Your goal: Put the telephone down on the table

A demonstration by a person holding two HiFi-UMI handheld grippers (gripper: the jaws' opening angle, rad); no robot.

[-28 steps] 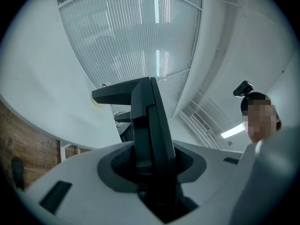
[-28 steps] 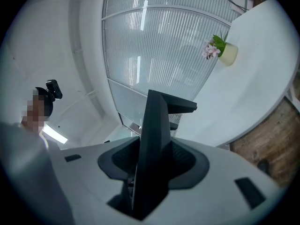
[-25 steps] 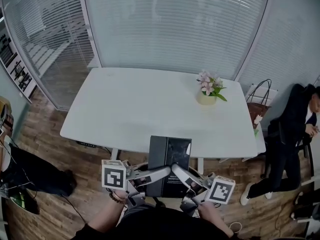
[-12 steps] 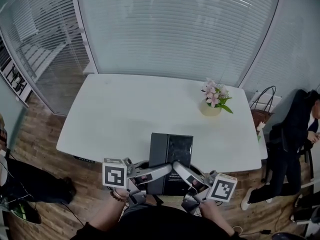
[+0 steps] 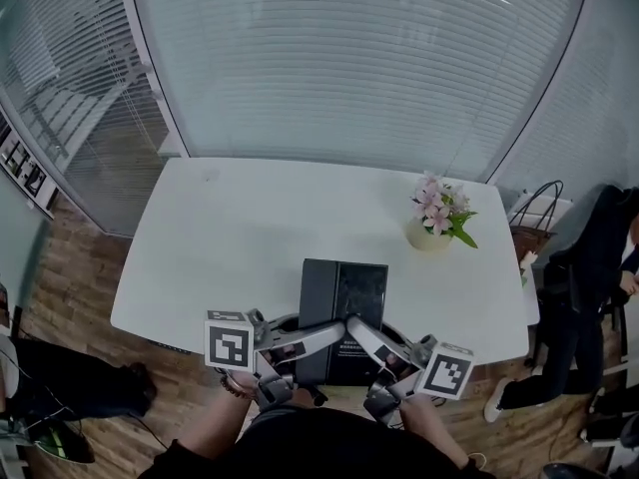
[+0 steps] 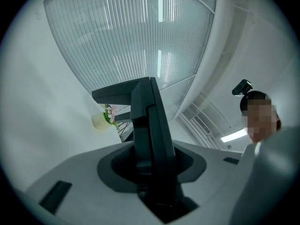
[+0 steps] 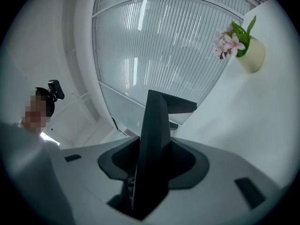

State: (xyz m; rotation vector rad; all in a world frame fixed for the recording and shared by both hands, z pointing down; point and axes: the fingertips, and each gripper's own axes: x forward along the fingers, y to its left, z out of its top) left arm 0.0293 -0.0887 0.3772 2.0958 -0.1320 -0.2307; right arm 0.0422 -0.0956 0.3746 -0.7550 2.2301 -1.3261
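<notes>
Hand-held grippers [image 5: 332, 335] [image 5: 355, 330] over telephone's [image 5: 344, 292] near edge

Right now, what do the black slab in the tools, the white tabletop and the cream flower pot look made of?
The flat black rectangular telephone: probably plastic; left half matte, right half glossy with mottled reflections. The white tabletop: smooth, low-sheen, no grain; laminate or painted board. The cream round flower pot: smooth, even colour; glazed ceramic or plastic, unclear which.
</notes>
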